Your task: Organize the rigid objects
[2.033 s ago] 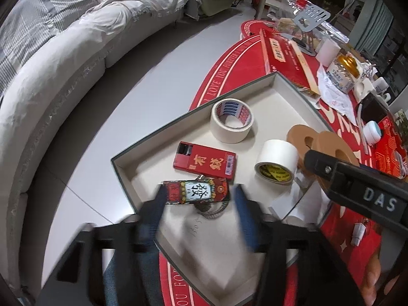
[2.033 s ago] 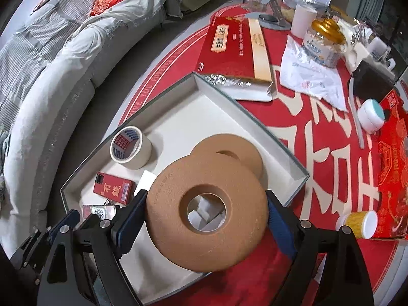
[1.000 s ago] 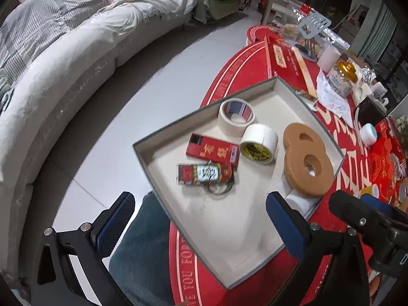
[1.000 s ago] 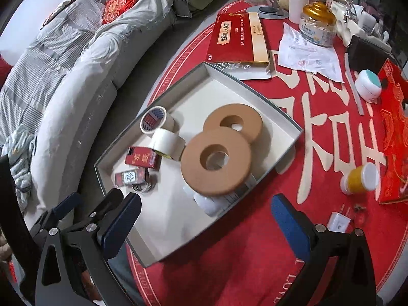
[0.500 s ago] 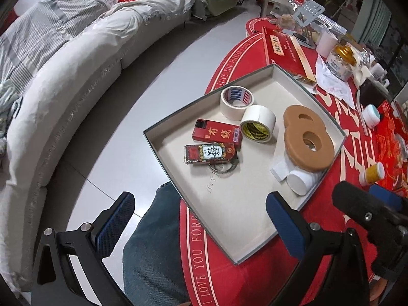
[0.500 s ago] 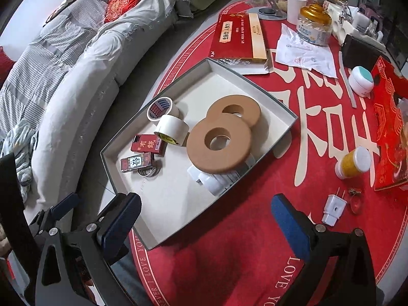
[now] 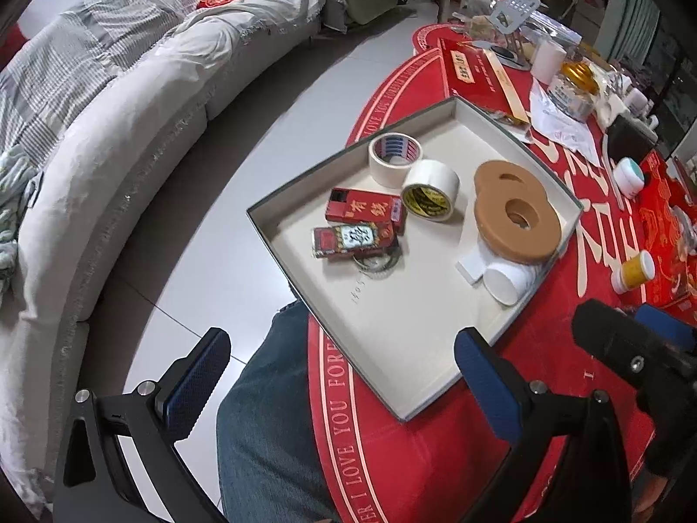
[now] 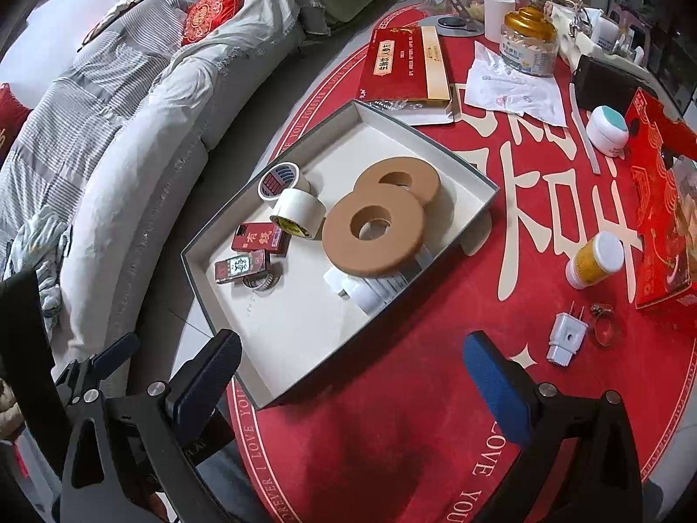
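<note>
A grey-rimmed white tray [image 7: 418, 409] [image 8: 261, 399] sits on the round red table. In it lie two tan rings [image 7: 516, 222] [image 8: 374, 229], two tape rolls [image 7: 431, 196] [image 8: 298, 213], two small red boxes [image 7: 363, 211] [image 8: 260, 237], a metal ring [image 7: 378, 263] and white pieces [image 7: 505, 281] [image 8: 363, 292]. My left gripper [image 7: 342, 379] is open and empty, held back above the tray's near corner. My right gripper [image 8: 353, 375] is open and empty above the table's near edge.
On the table outside the tray lie a white plug [image 8: 566, 337], a metal clamp [image 8: 605, 327], a yellow bottle [image 8: 594, 259], a white-teal jar [image 8: 607, 130], red boxes [image 8: 664, 200] [image 8: 405, 65] and a gold-lidded jar [image 8: 529, 41]. A grey sofa [image 7: 109, 130] curves on the left.
Both grippers let go of their objects and opened: the red box and the tan ring now lie in the tray. Both have drawn back and up from the tray.
</note>
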Tool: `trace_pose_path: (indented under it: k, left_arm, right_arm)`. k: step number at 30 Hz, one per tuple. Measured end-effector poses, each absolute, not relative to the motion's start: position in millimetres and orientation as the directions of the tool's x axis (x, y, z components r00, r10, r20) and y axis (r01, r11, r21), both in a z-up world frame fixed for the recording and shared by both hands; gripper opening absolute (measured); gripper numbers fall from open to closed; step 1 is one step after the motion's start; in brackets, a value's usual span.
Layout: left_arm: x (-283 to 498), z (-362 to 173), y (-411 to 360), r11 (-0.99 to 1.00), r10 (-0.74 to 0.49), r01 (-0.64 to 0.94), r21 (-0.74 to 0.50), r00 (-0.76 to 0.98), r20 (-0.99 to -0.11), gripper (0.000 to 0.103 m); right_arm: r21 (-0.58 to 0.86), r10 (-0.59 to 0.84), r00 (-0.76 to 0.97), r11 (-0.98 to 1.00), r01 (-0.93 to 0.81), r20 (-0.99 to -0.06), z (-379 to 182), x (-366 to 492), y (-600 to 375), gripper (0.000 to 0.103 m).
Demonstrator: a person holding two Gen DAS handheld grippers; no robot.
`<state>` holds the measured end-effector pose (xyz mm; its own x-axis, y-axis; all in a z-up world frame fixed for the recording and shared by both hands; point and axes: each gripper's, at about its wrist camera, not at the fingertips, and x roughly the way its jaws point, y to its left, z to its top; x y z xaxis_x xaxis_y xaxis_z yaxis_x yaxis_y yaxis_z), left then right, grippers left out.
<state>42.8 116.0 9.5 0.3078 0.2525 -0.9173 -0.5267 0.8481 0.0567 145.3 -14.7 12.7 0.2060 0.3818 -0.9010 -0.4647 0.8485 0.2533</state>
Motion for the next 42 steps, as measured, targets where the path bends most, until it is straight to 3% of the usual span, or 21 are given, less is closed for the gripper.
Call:
trace_pose_path:
  k: [7,21,33,42]
  left_arm:
    - [47,0,76,0.905,0.207,-0.421,0.066,0.298,-0.932,0.103]
    - [79,-28,-42,0.991,0.062,-0.134,0.028,0.261,-0.963,0.103]
    - [120,-38,-91,0.994,0.079,-0.092,0.054,0.298,-0.951,0.103]
    - [179,-62,-112,0.996,0.06,-0.086,0.033,0.33,-0.942,0.103]
  right_arm:
    - [0.27,0.37,0.182,0.868,-0.416,-0.911,-10,139,-53,0.103]
    - [0.223,0.222,0.156,0.975,-0.015,-0.962,-73,142,-228,0.103]
    - [0.118,0.102,0.216,0.991,0.062,-0.971,-74,131,-283,0.103]
    - [0.115,0.096,0.22,0.99,0.079,-0.971,-75,133,-306,0.103]
